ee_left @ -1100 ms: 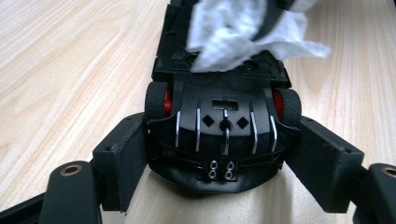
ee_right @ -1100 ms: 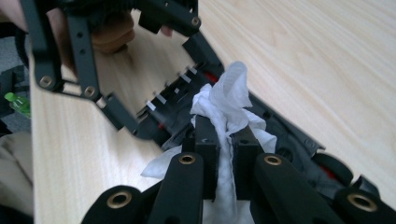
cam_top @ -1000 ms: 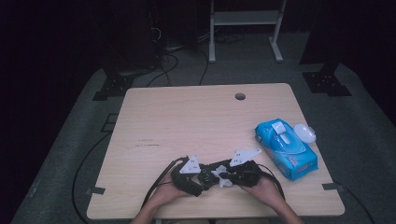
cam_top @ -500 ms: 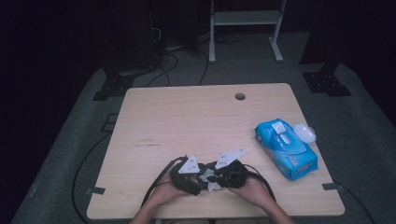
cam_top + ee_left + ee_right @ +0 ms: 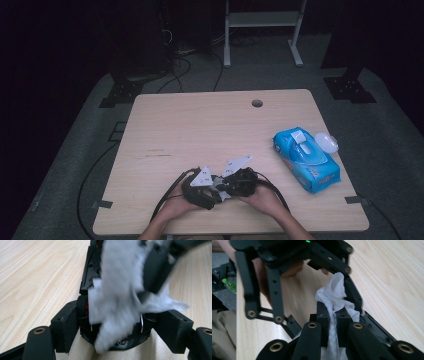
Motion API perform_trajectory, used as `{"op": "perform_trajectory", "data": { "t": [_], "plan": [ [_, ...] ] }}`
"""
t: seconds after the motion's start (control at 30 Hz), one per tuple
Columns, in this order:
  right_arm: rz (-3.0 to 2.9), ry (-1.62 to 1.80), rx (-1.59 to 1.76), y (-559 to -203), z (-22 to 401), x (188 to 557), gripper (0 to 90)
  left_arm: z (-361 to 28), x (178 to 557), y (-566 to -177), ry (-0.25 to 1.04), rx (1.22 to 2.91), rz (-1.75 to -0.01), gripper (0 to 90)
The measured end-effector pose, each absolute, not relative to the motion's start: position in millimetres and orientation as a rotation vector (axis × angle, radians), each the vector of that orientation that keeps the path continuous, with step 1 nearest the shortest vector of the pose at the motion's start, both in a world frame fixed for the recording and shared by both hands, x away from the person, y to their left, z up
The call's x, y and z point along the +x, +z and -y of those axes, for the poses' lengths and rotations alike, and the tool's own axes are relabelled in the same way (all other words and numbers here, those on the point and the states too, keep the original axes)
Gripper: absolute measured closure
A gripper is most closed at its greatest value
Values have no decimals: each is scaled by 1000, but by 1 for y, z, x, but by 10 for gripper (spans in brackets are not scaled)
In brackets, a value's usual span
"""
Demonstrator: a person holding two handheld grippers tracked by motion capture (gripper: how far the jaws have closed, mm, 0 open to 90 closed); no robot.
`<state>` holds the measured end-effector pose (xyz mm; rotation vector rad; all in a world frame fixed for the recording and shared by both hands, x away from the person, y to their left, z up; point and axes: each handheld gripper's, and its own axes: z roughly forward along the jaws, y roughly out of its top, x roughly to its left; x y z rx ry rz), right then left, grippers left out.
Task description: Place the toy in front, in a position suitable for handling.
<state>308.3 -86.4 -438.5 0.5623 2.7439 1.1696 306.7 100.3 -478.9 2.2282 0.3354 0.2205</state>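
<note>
The bench (image 5: 210, 130) has a light wood-grain top with a round cable hole (image 5: 257, 103) near its far edge. A blue wipes pack (image 5: 306, 160) lies near the right edge, with a white lid (image 5: 326, 142) just beside its far corner. A metal stand (image 5: 262, 30) stands on the grey floor (image 5: 75, 165) beyond the bench. A green bottle (image 5: 229, 285) is visible on the floor.

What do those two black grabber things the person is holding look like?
Both grippers, the left gripper and the right gripper, are black, built from jointed bars with brass-coloured rivets at the hinges. Each has blocky black jaws and carries a pale grey three-cornered plate on top. A black cable trails from each across the table. The person's forearms look bare, with no sleeves to see.
</note>
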Motion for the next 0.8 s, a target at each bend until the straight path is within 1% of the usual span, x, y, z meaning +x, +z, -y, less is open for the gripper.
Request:
{"op": "perform_trajectory", "data": {
  "t": [0.27, 0.43, 0.57, 0.67, 0.8],
  "plan": [
    [-2668, 1146, 687, -438, 130, 318, 848, -101, 307, -479, 222, 2233, -328, 248],
    [-2651, 1167, 760, -440, 155, 315, 847, -102, 308, -478, 221, 2230, -337, 245],
    [-2648, 1161, 762, -445, 160, 306, 847, -103, 308, -474, 202, 2201, -358, 217],
    [-2655, 1174, 757, -446, 162, 301, 848, -101, 308, -475, 200, 2219, -357, 205],
    [-2674, 1182, 738, -445, 158, 297, 848, -99, 307, -477, 223, 2245, -331, 221]
  ]
}}
